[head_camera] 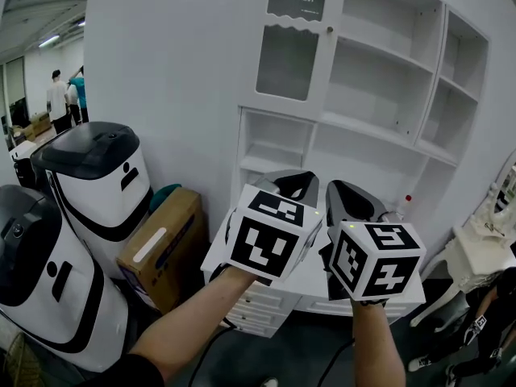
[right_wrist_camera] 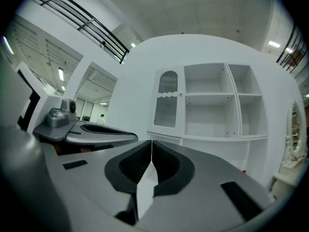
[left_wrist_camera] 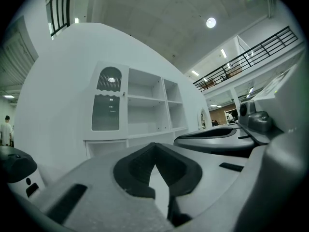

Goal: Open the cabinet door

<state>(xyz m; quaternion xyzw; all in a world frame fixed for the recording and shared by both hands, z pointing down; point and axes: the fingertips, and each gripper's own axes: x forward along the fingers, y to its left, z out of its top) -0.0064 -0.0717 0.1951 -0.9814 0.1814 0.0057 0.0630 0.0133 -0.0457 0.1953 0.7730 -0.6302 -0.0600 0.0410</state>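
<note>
From the head view I can hardly see the jaws, because the marker cubes cover most of the left gripper and the right gripper, leaving only the dark tips poking out past them. The gripper views settle it: both pairs of jaws are closed tip to tip, and neither has anything between them. My forearms and the cubes hide the lower front of the white cabinet, so I can only make out a strip of drawers below the grippers. The picture edge cuts off the cabinet's far right side. The cabinet door is the narrow glass-paned one, ahead of and above both grippers and well apart from them. It is up and to the left of the left jaws, and almost straight above the right jaws. It looks shut, flush in its frame, with a small knob on the edge nearest the open shelves. I cannot tell what is behind the glass, which only shows reflections. A small red-capped thing sits low to the right of the right gripper, too tiny to identify. Left of the left gripper are two white-and-black machines and a cardboard box, partly hidden by my arm.
</note>
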